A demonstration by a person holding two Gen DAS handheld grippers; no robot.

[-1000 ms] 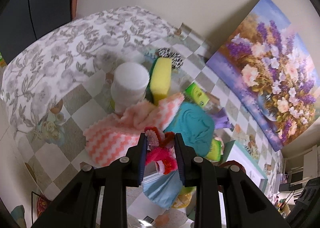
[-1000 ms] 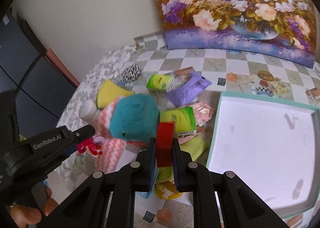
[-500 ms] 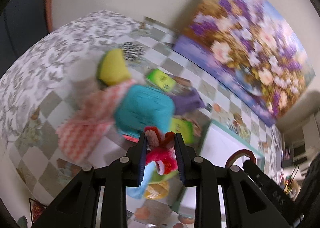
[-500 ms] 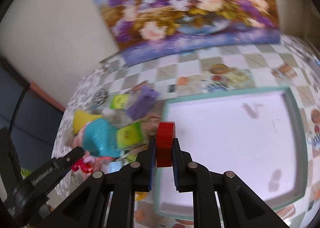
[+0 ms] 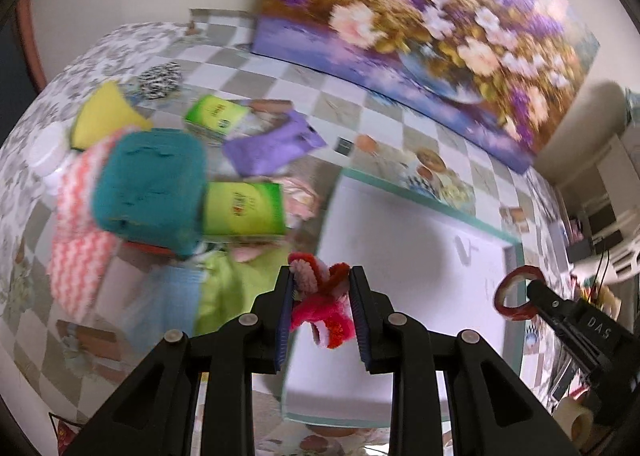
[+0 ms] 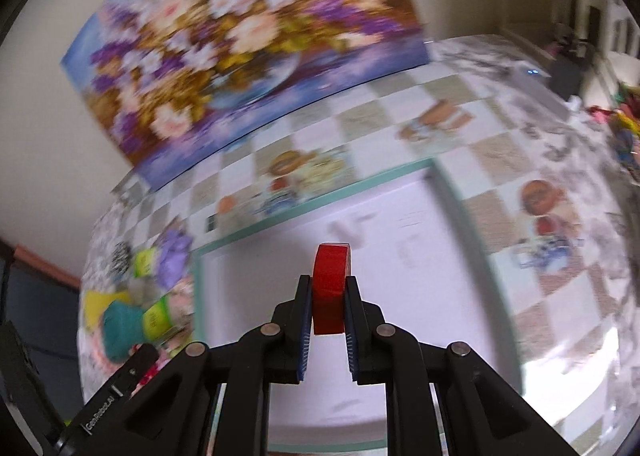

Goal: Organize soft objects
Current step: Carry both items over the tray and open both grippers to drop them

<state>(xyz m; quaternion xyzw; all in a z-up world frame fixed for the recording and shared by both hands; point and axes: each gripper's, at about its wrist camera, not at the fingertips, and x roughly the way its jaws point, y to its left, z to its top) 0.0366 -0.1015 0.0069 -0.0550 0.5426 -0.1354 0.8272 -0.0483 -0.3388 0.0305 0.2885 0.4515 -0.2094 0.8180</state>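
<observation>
My left gripper (image 5: 322, 282) is shut on a fuzzy red and pink toy (image 5: 320, 308) and holds it above the near left edge of a white tray with a teal rim (image 5: 432, 207). My right gripper (image 6: 328, 284) is shut on a red tape roll (image 6: 330, 288) and holds it upright over the same tray (image 6: 320, 195). The right gripper with the tape roll (image 5: 514, 296) also shows at the right of the left wrist view. A pile of soft things lies left of the tray: a teal cloth (image 5: 148, 183), a pink zigzag cloth (image 5: 76, 248), a yellow sponge (image 5: 104, 115).
Green boxes (image 5: 240, 207), a purple packet (image 5: 272, 147), a light green cloth (image 5: 240, 288) and a black-and-white patterned item (image 5: 160, 73) lie in the pile on the checkered tablecloth (image 5: 400, 135). A flower painting (image 5: 432, 27) leans on the wall behind.
Both grippers have swung right, from over the pile to over the tray, each still holding its object. The views are blurred by the motion.
</observation>
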